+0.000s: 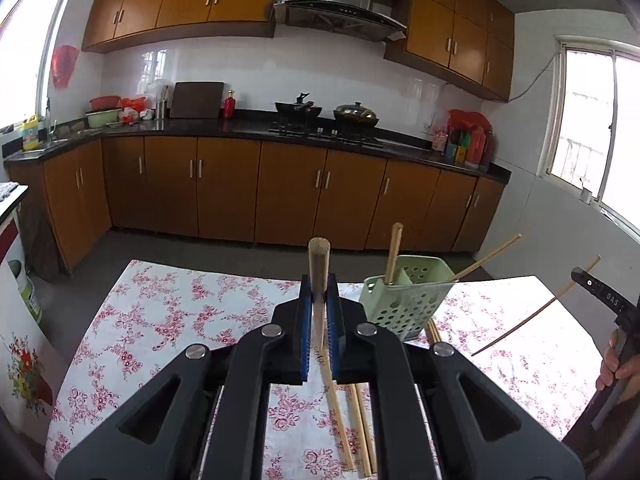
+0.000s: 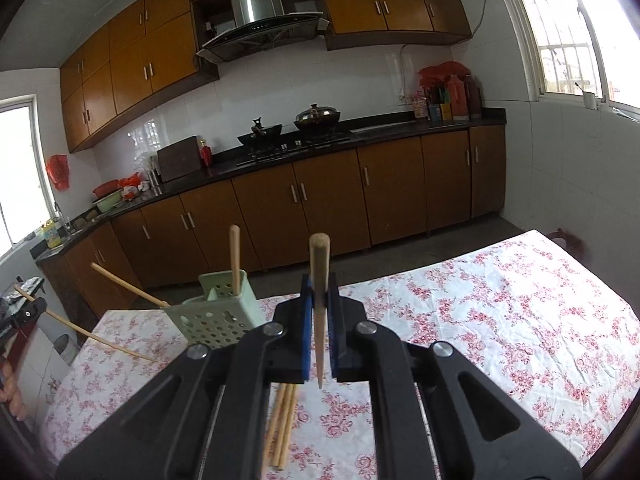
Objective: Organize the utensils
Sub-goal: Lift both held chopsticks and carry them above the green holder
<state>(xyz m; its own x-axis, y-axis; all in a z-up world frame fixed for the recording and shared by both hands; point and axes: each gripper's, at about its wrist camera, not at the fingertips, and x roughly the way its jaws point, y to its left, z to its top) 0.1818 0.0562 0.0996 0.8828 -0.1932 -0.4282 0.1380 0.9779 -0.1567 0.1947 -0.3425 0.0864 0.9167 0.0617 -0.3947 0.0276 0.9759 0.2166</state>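
My left gripper point(image 1: 319, 294) is shut on a wooden chopstick point(image 1: 319, 280), held upright above the table. My right gripper point(image 2: 319, 296) is shut on another chopstick point(image 2: 319, 280), also upright. A pale green perforated utensil holder point(image 1: 404, 300) lies tilted on the floral tablecloth, just right of the left gripper and left of the right gripper point(image 2: 216, 316). One chopstick point(image 1: 394, 254) stands in it and another point(image 1: 486, 258) sticks out sideways. Loose chopsticks point(image 1: 360, 428) lie on the cloth under the grippers, also in the right wrist view point(image 2: 282, 428). The right gripper and its chopstick point(image 1: 536, 308) show at the left view's right edge.
The table with its floral cloth point(image 2: 500, 320) stretches to the right. Beyond it are brown kitchen cabinets point(image 1: 280, 188), a dark counter with a stove and pots point(image 1: 324, 114), and windows point(image 1: 592, 128) on both sides.
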